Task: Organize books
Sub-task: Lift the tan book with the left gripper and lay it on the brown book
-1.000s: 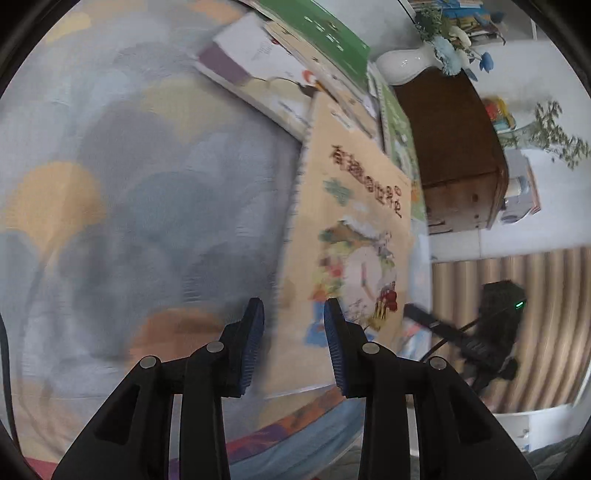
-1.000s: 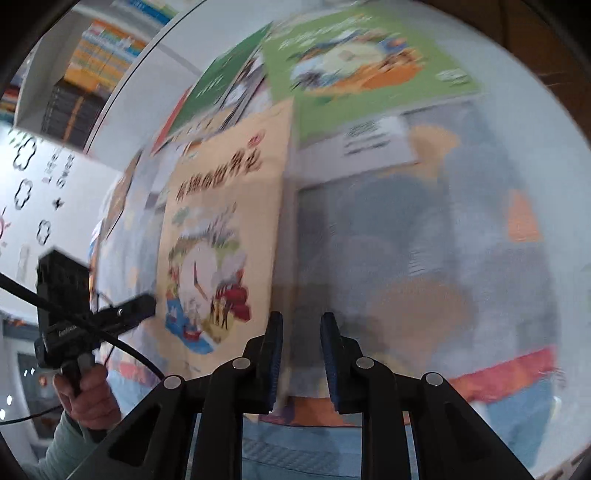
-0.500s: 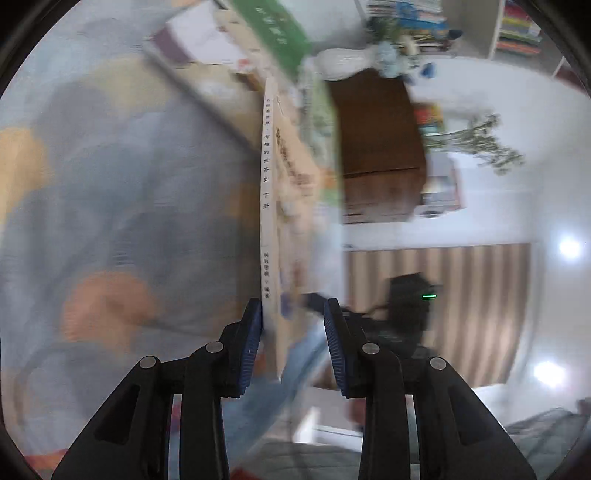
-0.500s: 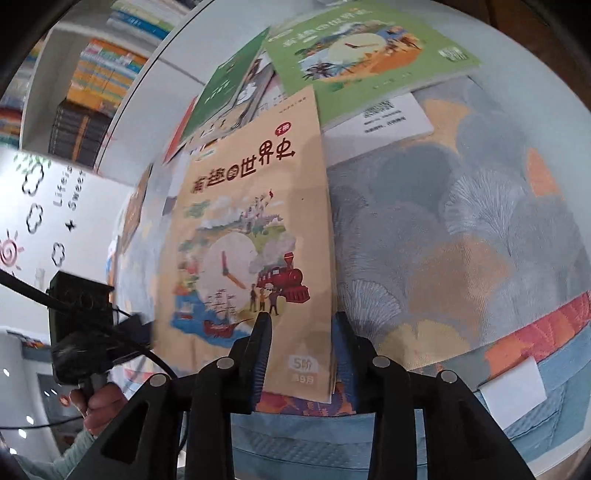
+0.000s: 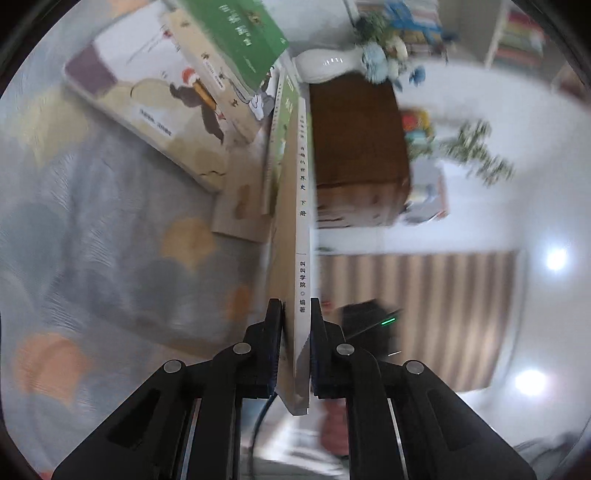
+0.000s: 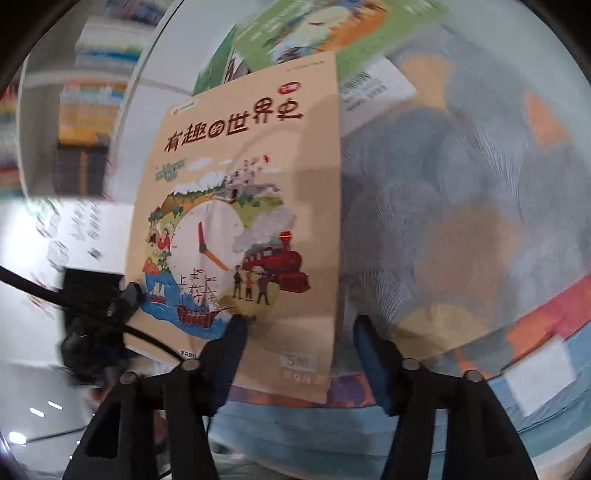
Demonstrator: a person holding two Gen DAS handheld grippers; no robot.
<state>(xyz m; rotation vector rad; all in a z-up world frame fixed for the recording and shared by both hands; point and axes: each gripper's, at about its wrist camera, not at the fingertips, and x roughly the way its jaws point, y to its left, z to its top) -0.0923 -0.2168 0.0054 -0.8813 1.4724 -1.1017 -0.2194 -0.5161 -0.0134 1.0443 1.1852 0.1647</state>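
Observation:
My left gripper (image 5: 294, 317) is shut on the spine end of a tan picture book (image 5: 303, 236), held on edge above the patterned cloth. The same book (image 6: 240, 206) shows its cover with a clock and a red train in the right wrist view, tilted up off the cloth. My right gripper (image 6: 299, 328) is open wide with the book's lower edge between its fingers, not clamped. The left gripper (image 6: 129, 295) shows at the book's left edge there. Several other books (image 5: 177, 92) lie overlapped at the far side, a green one (image 5: 240, 33) on top.
The patterned tablecloth (image 5: 92, 229) covers the table. A green book (image 6: 332, 29) and a white booklet (image 6: 373, 88) lie beyond the tan book. A brown cabinet (image 5: 354, 155) with a white vase (image 5: 325, 62) stands past the table. Bookshelves (image 6: 85, 92) are behind.
The tan book went from lying flat to standing on edge. My left gripper closed on its spine. My right gripper let go and opened wide.

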